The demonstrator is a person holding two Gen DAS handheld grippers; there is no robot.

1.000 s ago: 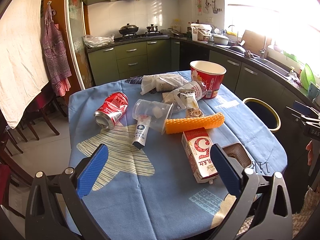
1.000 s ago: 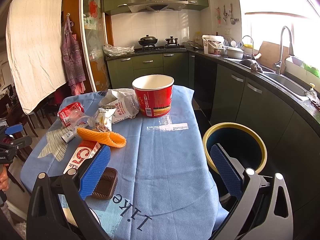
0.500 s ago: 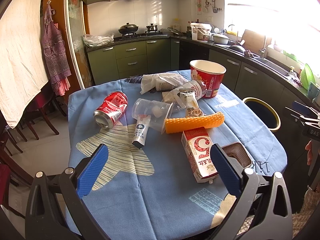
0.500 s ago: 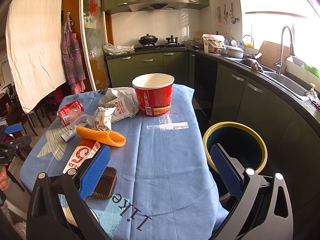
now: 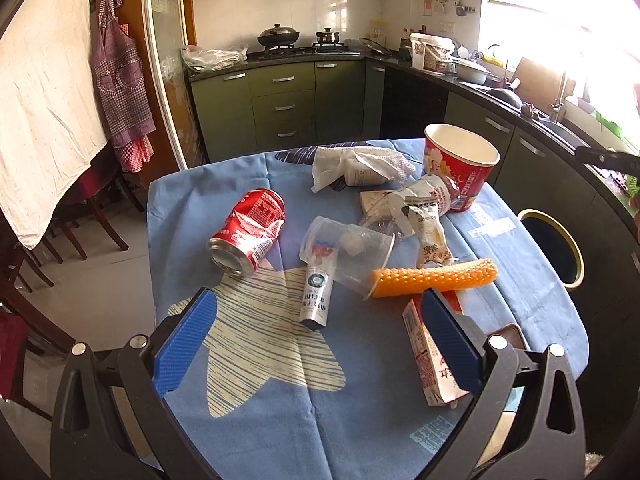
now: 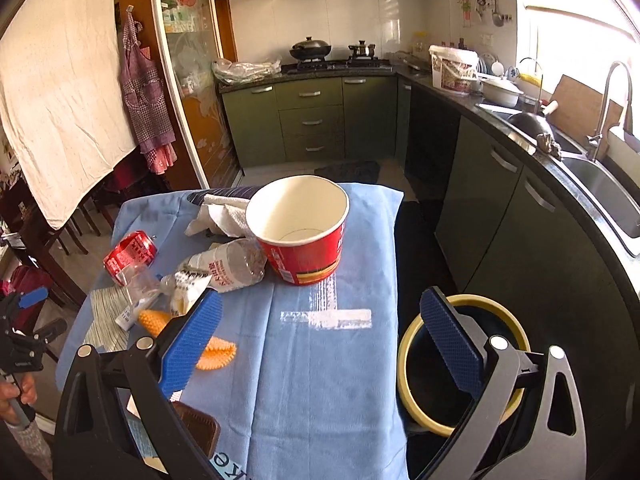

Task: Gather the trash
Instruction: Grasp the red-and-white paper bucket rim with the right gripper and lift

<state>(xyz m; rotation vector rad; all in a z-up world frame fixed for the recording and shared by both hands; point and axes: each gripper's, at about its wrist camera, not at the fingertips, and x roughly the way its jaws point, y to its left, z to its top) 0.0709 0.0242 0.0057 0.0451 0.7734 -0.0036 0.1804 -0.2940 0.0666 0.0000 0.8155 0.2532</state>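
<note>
Right tongs (image 6: 320, 332) advanced; red cup (image 6: 302, 232) beyond them.

A checked apron (image 5: 122, 92) hangs far left beside a white cloth (image 5: 44, 92). A wok (image 6: 311, 47) sits on the far stove. A tap (image 6: 608, 108) stands at right.

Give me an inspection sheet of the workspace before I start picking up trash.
Surface: table under a blue cloth, white star print.
Job's things: crushed red can, clear plastic cup on its side, small tube, orange bumpy roll, milk carton, snack wrapper, crumpled tissue, upright red paper bucket; yellow-rimmed bin beside the table.
Clutter: brown tray at the near edge.
Grippers: left gripper open, empty; right gripper closing, nothing between the pads.
Cables: nothing seen.
Surroundings: kitchen counters, stove, sink.
</note>
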